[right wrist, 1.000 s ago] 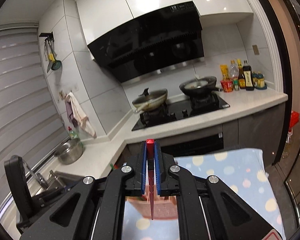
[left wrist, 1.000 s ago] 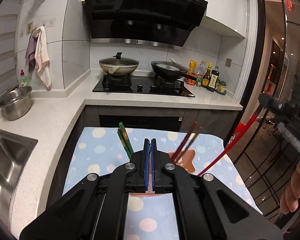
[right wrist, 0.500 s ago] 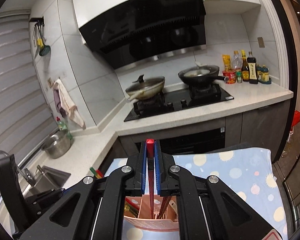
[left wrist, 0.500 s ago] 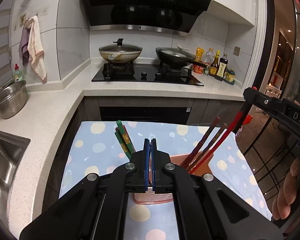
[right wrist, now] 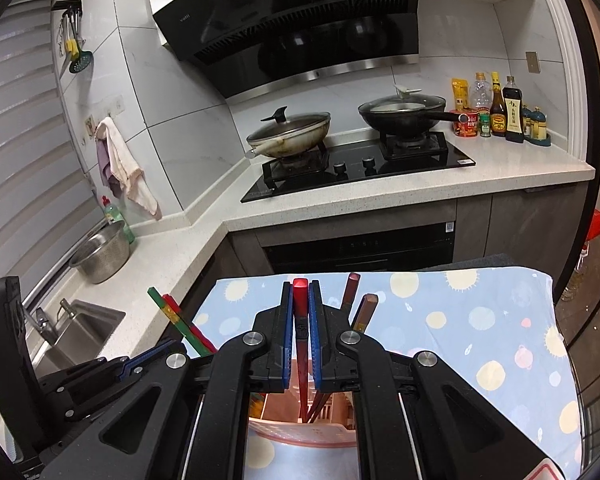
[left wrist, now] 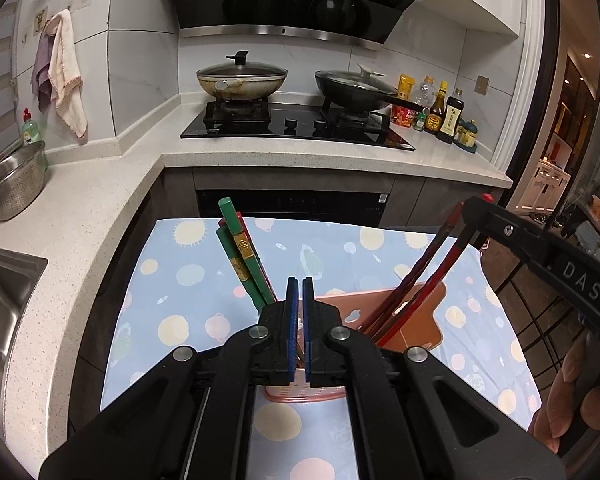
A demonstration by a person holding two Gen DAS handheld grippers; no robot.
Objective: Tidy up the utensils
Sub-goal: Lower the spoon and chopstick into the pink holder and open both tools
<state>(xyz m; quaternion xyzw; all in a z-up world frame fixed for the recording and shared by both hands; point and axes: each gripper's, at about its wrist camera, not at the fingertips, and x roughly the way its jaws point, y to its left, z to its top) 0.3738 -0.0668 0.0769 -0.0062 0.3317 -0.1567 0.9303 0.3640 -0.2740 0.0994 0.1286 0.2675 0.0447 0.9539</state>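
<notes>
Gripping a red chopstick near-upright, tip down in the pink holder, right tool; left tool clenched.

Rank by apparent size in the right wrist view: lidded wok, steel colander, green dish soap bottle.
1. lidded wok
2. steel colander, close to the wok; nearer the camera, so unsure
3. green dish soap bottle, clearly smallest

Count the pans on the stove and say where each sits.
2. The pale lidded wok sits on the left burner; the black lidded frying pan sits on the right burner, by the sauce bottles.
</notes>
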